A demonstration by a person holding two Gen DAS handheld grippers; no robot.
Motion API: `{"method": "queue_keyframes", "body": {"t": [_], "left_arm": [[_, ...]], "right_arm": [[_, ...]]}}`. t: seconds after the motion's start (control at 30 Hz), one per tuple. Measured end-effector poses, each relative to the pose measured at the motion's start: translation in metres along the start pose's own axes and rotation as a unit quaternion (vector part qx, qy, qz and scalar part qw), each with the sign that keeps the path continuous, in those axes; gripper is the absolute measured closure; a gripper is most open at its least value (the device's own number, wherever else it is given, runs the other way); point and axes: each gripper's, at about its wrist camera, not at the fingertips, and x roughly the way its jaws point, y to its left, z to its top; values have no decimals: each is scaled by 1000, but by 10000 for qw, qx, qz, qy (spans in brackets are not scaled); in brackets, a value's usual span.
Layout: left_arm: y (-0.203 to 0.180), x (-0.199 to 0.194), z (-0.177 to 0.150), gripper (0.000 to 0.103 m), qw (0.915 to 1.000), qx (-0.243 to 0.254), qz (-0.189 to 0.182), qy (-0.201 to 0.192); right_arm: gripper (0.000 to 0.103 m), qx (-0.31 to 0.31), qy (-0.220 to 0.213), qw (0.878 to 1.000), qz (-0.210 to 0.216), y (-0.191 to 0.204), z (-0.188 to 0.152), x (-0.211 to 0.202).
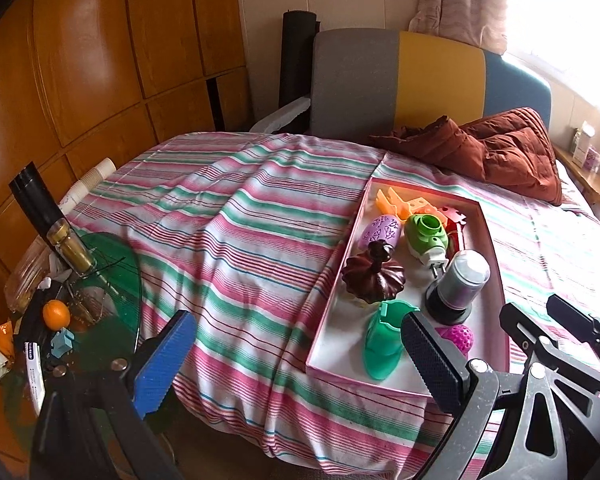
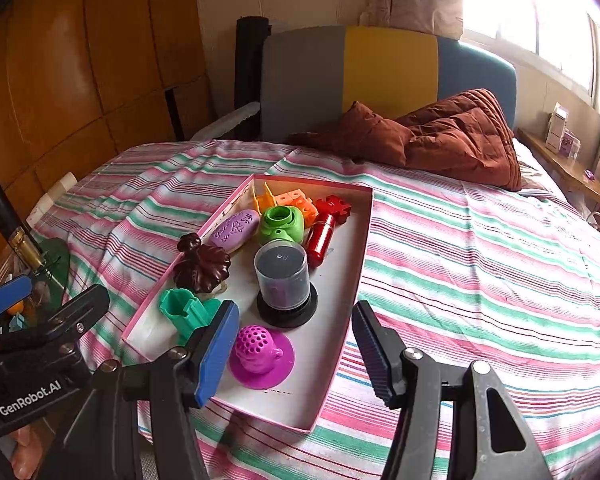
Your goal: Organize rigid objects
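A pink-rimmed white tray [image 2: 342, 304] lies on the striped bed and holds several plastic items. Among them are a magenta perforated dome [image 2: 260, 354], a green cup shape [image 2: 182, 310], a brown flower-shaped lid [image 2: 202, 266], a clear cylinder on a black base [image 2: 284, 280], a lime plug device [image 2: 281, 222], a purple oval [image 2: 236, 229], a red cylinder [image 2: 320, 238] and orange blocks [image 2: 296, 202]. My right gripper [image 2: 296, 332] hovers open over the tray's near end, the magenta dome lying below its gap, untouched. My left gripper [image 1: 298, 356] stands wide open over the sheet left of the tray [image 1: 332, 280], holding nothing.
A rust-brown quilt [image 2: 452, 140] lies at the head of the bed by the grey, yellow and blue headboard [image 2: 388, 76]. Left of the bed, a green glass side table [image 1: 112, 280] carries a dark bottle [image 1: 48, 220], an orange [image 1: 56, 314] and clutter. Bare striped sheet [image 2: 480, 280] spreads right of the tray.
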Motion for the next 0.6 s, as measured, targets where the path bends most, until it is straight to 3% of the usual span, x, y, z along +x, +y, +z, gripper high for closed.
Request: {"method": "queue_keyframes", "body": {"t": [0.4, 0.6], "left_arm": [[-8, -10, -2, 0, 9995, 151, -152, -213], [-13, -12, -4, 0, 9991, 265, -1, -345]], "right_arm": [[44, 51, -23, 9999, -104, -3, 0, 0], [43, 128, 18, 9999, -96, -6, 1, 2]]}}
